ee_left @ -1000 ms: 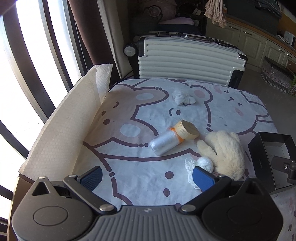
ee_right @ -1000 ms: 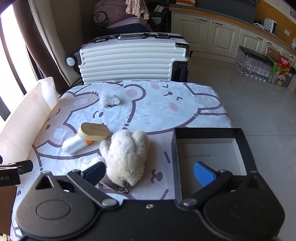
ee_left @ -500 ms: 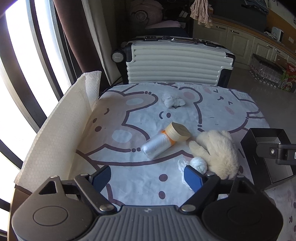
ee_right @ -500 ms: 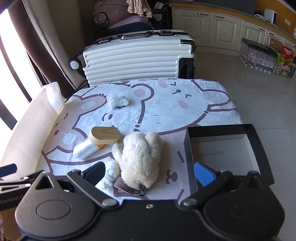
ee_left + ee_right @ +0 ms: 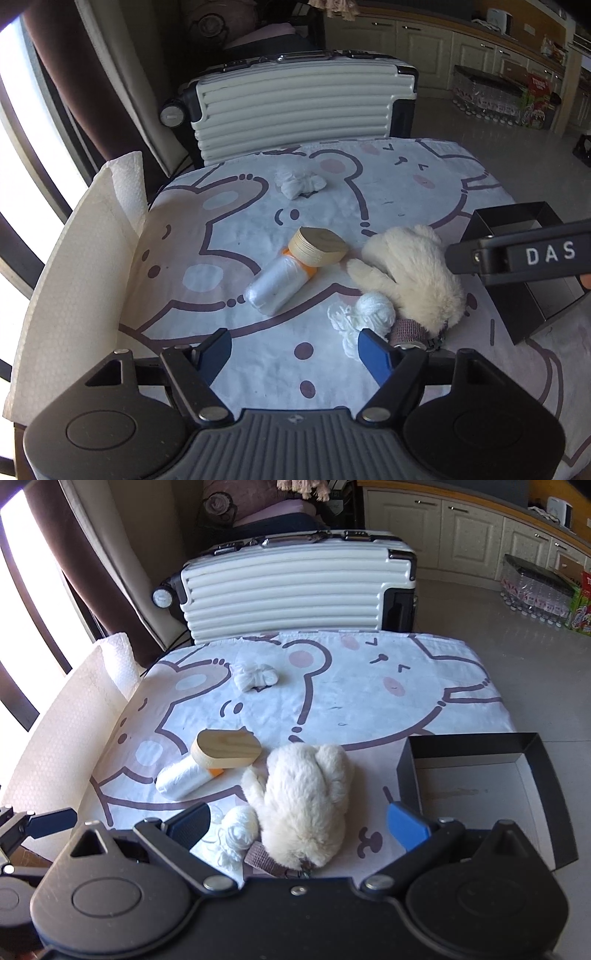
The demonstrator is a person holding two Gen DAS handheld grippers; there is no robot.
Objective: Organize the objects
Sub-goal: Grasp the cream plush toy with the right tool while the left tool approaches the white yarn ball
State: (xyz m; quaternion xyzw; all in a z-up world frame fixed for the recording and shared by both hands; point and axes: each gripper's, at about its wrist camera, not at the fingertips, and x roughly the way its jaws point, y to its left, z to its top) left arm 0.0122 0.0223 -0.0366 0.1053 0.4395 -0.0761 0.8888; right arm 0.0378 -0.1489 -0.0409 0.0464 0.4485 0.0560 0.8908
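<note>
Fingers of the left gripper (image 5: 295,354) have just been narrowing, nothing between them; the yarn ball (image 5: 373,310) lies just beyond the right-side finger. Right gripper (image 5: 299,825) fingers gape, straddling the plush toy (image 5: 306,797) — black box (image 5: 480,794) just beyond, unfilled; sorting barely begun.

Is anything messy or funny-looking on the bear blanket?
Yes. The little white yarn ball has come partly undone, with loose loops spilling onto the cloth beside the fluffy toy. The clear roll lies tipped on its side against the wooden block. The black box is empty.
</note>
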